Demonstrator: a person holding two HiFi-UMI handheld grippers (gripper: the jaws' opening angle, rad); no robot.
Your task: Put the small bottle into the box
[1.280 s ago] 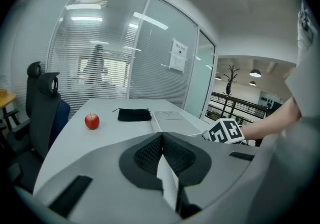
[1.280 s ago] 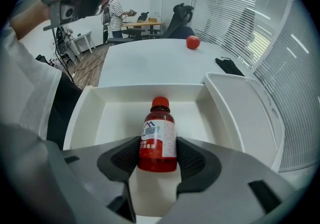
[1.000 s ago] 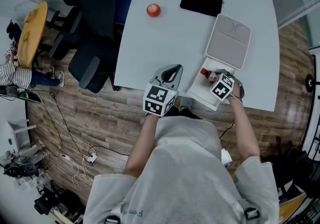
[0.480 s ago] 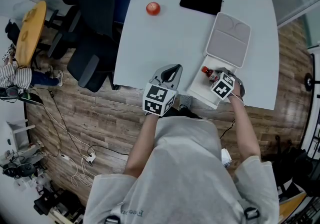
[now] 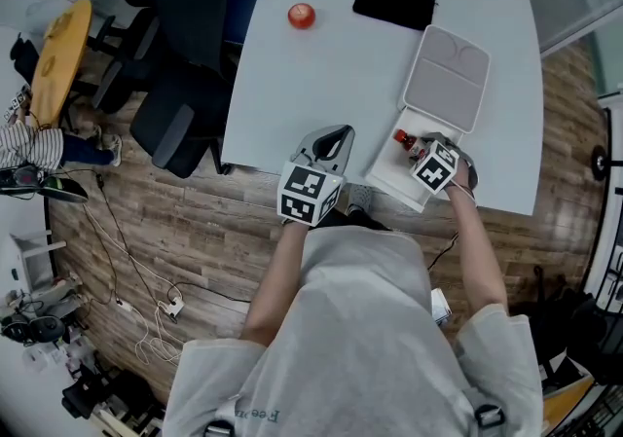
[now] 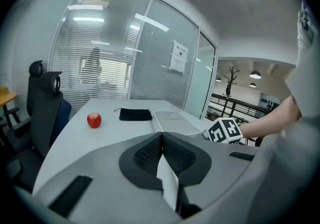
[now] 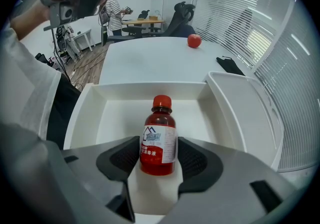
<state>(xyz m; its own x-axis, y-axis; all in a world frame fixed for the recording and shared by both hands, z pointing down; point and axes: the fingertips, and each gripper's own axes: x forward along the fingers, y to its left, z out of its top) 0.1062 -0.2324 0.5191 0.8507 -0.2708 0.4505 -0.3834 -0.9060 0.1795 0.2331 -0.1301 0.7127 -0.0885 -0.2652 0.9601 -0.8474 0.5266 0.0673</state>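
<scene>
Red, round-bodied small bottle [image 7: 158, 140] sits in smooth white rectangular box [image 7: 145, 91].

Small red bottle [image 7: 159, 135], lying flat, inside open white box [image 7: 117, 118]

Apple [image 5: 301, 16], black pouch [image 5: 394, 1] on white table [image 5: 321, 85]; office chair [image 5: 190, 7] beside

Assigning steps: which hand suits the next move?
Right. The right gripper straddles the small bottle in the box, and its jaws have just been opening; it can lift away. The left gripper sits shut, aside.
</scene>
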